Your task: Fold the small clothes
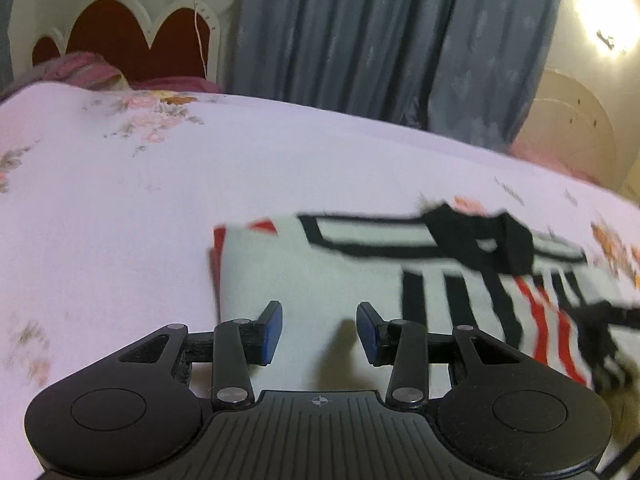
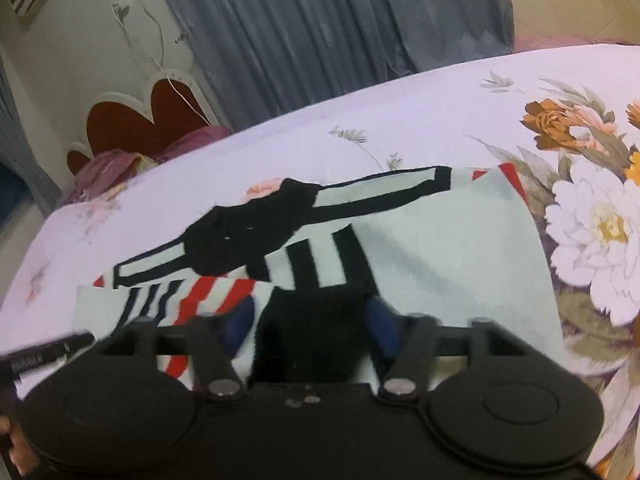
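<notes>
Right gripper (image 2: 308, 326) is straddling the garment's (image 2: 440, 248) black edge, jaws spread, likely setting up a fold; left gripper (image 1: 319, 330) is hovering, its 2 jaws parted, empty.

A pale mint garment (image 2: 432, 248) is banded in black and red stripes (lower left of the frame); the bedsheet (image 1: 120, 200) is lilac, printed with orange and white flowers. Grey-blue curtains (image 1: 380, 40) are seen.
</notes>
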`<state>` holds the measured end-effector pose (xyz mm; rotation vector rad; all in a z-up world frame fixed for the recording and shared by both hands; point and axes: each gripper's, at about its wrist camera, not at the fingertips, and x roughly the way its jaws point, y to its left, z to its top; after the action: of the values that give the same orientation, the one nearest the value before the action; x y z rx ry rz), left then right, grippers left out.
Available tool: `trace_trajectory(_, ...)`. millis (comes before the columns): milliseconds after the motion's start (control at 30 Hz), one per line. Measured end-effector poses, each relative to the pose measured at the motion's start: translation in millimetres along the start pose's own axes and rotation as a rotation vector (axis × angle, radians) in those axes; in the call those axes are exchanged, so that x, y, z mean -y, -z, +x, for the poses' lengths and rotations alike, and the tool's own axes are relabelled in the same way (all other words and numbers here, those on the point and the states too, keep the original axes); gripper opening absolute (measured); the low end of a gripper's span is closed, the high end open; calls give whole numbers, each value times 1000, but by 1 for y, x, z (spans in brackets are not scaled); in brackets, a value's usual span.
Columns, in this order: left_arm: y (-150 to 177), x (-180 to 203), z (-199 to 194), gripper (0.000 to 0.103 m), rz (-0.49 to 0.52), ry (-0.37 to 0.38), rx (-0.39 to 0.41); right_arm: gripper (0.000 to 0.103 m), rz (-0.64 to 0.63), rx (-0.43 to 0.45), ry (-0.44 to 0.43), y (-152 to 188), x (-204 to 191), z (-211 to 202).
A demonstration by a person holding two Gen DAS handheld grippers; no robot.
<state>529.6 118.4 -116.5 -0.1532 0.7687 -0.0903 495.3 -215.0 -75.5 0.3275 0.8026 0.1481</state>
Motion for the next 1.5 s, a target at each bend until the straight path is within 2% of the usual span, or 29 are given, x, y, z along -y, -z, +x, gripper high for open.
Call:
trace_trajectory(33,-5,-6,12,47,-18,8,-27,18,-12,7,24,0,1,1)
trace_trajectory(67,-9,-12,26,48,-32,12,-65,15,-32,1,64,-2,0,7)
trace_trajectory(133,-16,-17,34,48,-45,20,-57,9,-32,-35,139,-5,4,23)
trace_trajectory(167,-19,-16,34,48,-51,13,-67,9,-7,-32,135,-7,7,22)
trace_trajectory(233,-20,-6,22,48,-20,-23,-48,22,1,11,178,-11,4,14)
trace_trajectory(267,-16,4,12,48,5,-26,-18,28,-1,44,172,-12,-1,7)
trace_trajectory(333,-4,30,0,48,23,42,1,35,-23,73,105,-12,-18,2)
trace_trajectory(400,8,59,-2,48,68,60,10,35,-108,53,33,-8,-47,11)
trace_trajectory(500,23,88,11,48,86,75,-35,34,-208,-31,-50,1,-89,36)
trace_trajectory(567,32,92,13,48,141,32,-32,35,-261,-85,-20,9,-100,51)
trace_trajectory(600,35,88,10,49,150,24,-27,32,-283,-100,14,12,-99,55)
trace_trajectory(667,41,68,-2,49,139,4,-25,31,-262,-68,75,12,-84,46)
trace_trajectory(733,55,36,-20,48,113,-2,-5,25,-245,-41,163,14,-61,34)
trace_trajectory(800,63,28,-30,49,154,-50,7,24,-230,-35,162,17,-43,24)
trace_trajectory(867,65,34,-43,49,174,-100,14,27,-242,-40,165,19,-45,18)
trace_trajectory(900,65,38,-52,49,179,-100,33,34,-235,-33,170,20,-51,13)
trace_trajectory(967,74,51,-64,49,190,-74,54,45,-224,21,127,26,-64,-5)
trace_trajectory(1033,82,59,-61,49,178,-80,24,45,-272,27,85,40,-79,-14)
trace_trajectory(1067,87,58,-57,49,160,-92,-5,44,-301,9,74,47,-86,-13)
trace_trajectory(1133,93,54,-55,49,127,-99,3,43,-331,-60,100,63,-87,1)
trace_trajectory(1233,88,59,-56,49,144,-127,-10,43,-310,-42,95,67,-81,-4)
trace_trajectory(1300,80,60,-63,49,143,-113,23,44,-265,-44,90,61,-79,-9)
trace_trajectory(1367,67,60,-67,49,123,-86,80,44,-232,-7,72,50,-78,-11)
trace_trajectory(1433,42,58,-55,50,113,-84,90,44,-233,27,65,33,-84,-6)
trace_trajectory(1467,30,57,-49,53,114,-84,100,44,-235,39,63,24,-87,-1)
trace_trajectory(1500,19,56,-41,67,113,-99,117,44,-237,53,60,15,-91,6)
